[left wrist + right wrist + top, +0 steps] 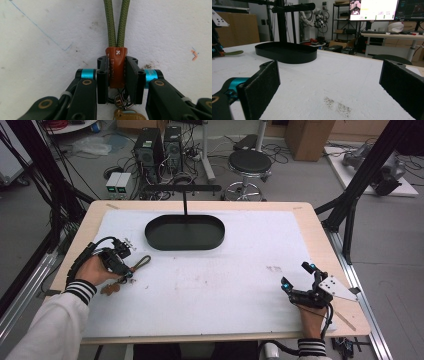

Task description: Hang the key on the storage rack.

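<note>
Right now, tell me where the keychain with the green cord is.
The keychain sits at the table's left side in the high view, its brown leather tab clamped in the left gripper, left of and nearer than the black oval tray.

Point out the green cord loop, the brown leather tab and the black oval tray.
green cord loop (117,23), left gripper view, on the doubled strands above the tab.
brown leather tab (116,66), left gripper view, on its stitched face.
black oval tray (219,236), high view, on its right rim.
</note>
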Demonstrator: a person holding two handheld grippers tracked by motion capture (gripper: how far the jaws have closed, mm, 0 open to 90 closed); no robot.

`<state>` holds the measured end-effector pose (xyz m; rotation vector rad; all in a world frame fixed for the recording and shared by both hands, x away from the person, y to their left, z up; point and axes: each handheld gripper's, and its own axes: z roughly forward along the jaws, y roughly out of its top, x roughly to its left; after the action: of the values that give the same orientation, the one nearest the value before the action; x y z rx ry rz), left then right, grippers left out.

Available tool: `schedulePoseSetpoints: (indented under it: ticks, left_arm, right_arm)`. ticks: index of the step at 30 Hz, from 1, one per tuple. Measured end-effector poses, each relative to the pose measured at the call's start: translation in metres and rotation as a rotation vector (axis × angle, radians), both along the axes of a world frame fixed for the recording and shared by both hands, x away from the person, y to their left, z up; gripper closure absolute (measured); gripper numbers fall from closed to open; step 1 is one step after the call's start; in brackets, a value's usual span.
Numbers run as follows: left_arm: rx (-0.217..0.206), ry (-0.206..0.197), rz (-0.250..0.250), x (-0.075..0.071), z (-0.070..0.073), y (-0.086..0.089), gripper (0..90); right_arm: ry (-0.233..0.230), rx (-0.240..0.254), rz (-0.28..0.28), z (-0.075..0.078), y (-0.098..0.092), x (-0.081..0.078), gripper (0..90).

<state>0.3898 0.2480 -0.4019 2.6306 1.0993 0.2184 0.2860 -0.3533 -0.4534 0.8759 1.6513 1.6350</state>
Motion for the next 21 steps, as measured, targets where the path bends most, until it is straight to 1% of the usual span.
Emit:
schedulePoseSetpoints:
  ticks: [2,4,6,10,13,15,18,21]
  left_arm:
    - [-0.005,-0.008,0.001,0.000,0.001,0.002,73.0]
    - [-0.010,-0.033,0.004,0.000,0.003,0.003,73.1]
    - [-0.026,-0.060,0.010,0.000,0.006,0.005,73.2]
    - [-0.073,-0.119,0.030,-0.001,0.014,0.008,73.4]
    - [-0.112,-0.178,0.045,-0.002,0.020,0.012,73.4]
    - [-0.151,-0.218,0.056,-0.002,0.025,0.014,73.4]
    - [-0.196,-0.305,0.071,-0.004,0.032,0.016,73.4]
    - [-0.233,-0.366,0.088,-0.004,0.039,0.017,73.4]
  right_arm:
    - [-0.001,-0.001,0.001,0.000,0.000,0.000,2.2]
    - [0.002,0.002,0.002,0.000,0.000,0.000,2.2]
    - [-0.001,0.001,0.001,0.000,0.000,0.000,2.2]
    - [0.000,0.001,0.001,0.000,0.000,0.000,2.2]
    - [0.002,0.003,0.001,0.000,0.000,0.000,2.2]
    - [0.000,0.004,0.001,0.000,0.000,0.000,2.2]
    - [0.000,0.004,0.001,0.000,0.000,0.000,2.2]
    - [0.004,0.004,0.001,0.000,0.000,0.000,2.2]
